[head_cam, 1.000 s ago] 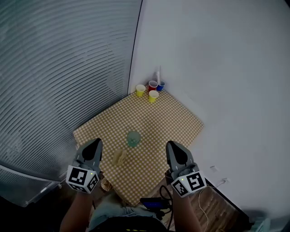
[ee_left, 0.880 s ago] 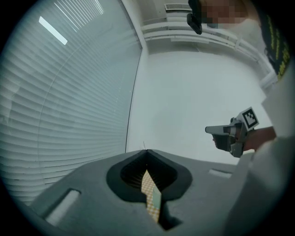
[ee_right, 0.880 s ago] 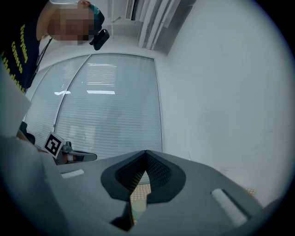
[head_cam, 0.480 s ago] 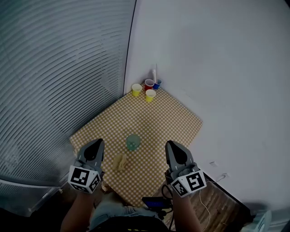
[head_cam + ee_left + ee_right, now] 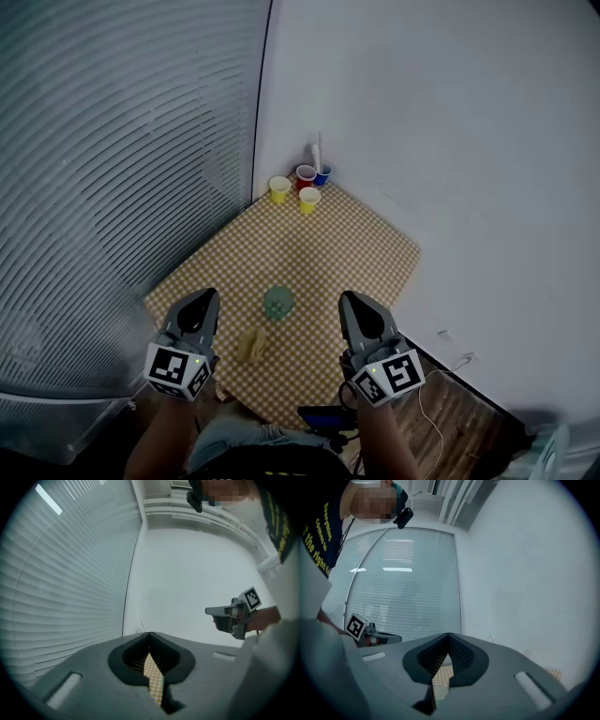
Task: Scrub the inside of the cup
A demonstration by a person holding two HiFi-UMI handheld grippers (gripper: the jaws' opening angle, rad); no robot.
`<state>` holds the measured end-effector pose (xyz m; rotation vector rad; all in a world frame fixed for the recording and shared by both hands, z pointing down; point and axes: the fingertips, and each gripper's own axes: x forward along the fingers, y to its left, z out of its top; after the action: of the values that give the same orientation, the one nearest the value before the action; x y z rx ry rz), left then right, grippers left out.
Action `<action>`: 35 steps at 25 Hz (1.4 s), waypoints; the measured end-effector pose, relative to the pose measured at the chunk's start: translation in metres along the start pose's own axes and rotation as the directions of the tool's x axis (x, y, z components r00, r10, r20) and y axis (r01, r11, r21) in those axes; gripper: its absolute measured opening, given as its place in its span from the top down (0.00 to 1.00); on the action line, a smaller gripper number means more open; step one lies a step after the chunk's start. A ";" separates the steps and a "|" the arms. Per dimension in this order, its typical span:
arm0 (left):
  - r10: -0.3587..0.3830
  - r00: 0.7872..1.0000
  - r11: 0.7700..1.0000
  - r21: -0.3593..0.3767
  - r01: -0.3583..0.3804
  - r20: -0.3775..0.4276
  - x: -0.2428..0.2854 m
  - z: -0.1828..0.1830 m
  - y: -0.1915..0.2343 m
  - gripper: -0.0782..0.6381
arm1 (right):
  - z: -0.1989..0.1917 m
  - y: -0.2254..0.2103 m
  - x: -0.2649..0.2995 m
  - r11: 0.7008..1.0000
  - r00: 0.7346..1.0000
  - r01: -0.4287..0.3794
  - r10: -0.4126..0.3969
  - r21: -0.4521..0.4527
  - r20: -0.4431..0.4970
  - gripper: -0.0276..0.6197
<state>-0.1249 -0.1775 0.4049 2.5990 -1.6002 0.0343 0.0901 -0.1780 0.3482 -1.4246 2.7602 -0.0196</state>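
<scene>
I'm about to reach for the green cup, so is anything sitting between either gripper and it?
Nothing visible does. The green cup stands alone on the checked cloth, between left gripper and right gripper. The tan object lies nearer the person, off both paths; the small cups stand in the far corner.
</scene>
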 end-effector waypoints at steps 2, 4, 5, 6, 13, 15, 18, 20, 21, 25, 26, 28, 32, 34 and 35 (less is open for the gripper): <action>-0.005 1.000 1.000 0.006 0.005 -0.006 0.002 0.000 0.001 0.89 | 0.000 -0.001 0.002 1.000 1.000 0.001 -0.001 -0.001 0.001 0.95; -0.009 1.000 1.000 0.009 0.009 -0.009 0.004 0.000 0.003 0.90 | -0.001 0.000 0.005 1.000 1.000 -0.001 0.001 -0.005 -0.001 0.95; -0.010 1.000 1.000 0.009 0.010 -0.010 0.005 -0.001 0.004 0.89 | -0.002 0.000 0.007 1.000 1.000 -0.005 0.005 -0.006 -0.004 0.95; -0.012 1.000 1.000 0.008 0.012 -0.012 0.007 -0.001 0.005 0.90 | -0.004 0.000 0.010 1.000 1.000 -0.009 0.009 -0.005 -0.009 0.95; -0.026 0.999 1.000 -0.001 0.026 -0.047 0.012 -0.012 0.006 0.89 | -0.021 0.004 0.025 0.999 0.998 -0.041 0.041 0.013 -0.049 0.95; -0.026 0.998 1.000 -0.004 0.026 -0.052 0.012 -0.016 0.007 0.89 | -0.028 0.006 0.028 0.998 0.997 -0.052 0.053 0.017 -0.061 0.95; -0.024 0.998 1.000 -0.009 0.024 -0.066 0.012 -0.024 0.008 0.89 | -0.041 0.009 0.031 0.997 0.995 -0.061 0.064 0.035 -0.083 0.95; -0.023 0.997 1.000 -0.013 0.022 -0.078 0.013 -0.029 0.008 0.90 | -0.051 0.009 0.034 0.997 0.993 -0.063 0.068 0.052 -0.097 0.95; -0.023 0.996 1.000 -0.016 0.022 -0.084 0.013 -0.032 0.009 0.90 | -0.055 0.008 0.035 0.996 0.992 -0.065 0.070 0.055 -0.105 0.95; -0.022 0.994 0.999 -0.030 0.019 -0.104 0.013 -0.044 0.010 0.90 | -0.063 0.011 0.041 0.996 0.987 -0.071 0.079 0.058 -0.142 0.95; -0.023 0.994 0.999 -0.033 0.020 -0.108 0.012 -0.047 0.009 0.90 | -0.066 0.011 0.043 0.996 0.985 -0.076 0.083 0.057 -0.149 0.95; -0.028 0.993 0.999 -0.035 0.024 -0.115 0.012 -0.052 0.008 0.90 | -0.072 0.011 0.047 0.995 0.983 -0.083 0.092 0.059 -0.160 0.95; -0.045 0.991 0.999 -0.035 0.041 -0.129 0.016 -0.062 0.006 0.90 | -0.087 0.007 0.058 0.994 0.975 -0.086 0.098 0.067 -0.197 0.95; -0.053 0.989 0.998 -0.035 0.049 -0.138 0.017 -0.067 0.005 0.90 | -0.097 0.004 0.064 0.994 0.969 -0.077 0.093 0.075 -0.230 0.95; -0.056 0.988 0.998 -0.035 0.052 -0.143 0.017 -0.069 0.004 0.89 | -0.103 0.003 0.066 0.994 0.965 -0.074 0.092 0.081 -0.246 0.95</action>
<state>-0.1191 -0.1887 0.4752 2.5500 -1.4699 0.1869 0.0452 -0.2305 0.4490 -1.3735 2.9807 -0.3137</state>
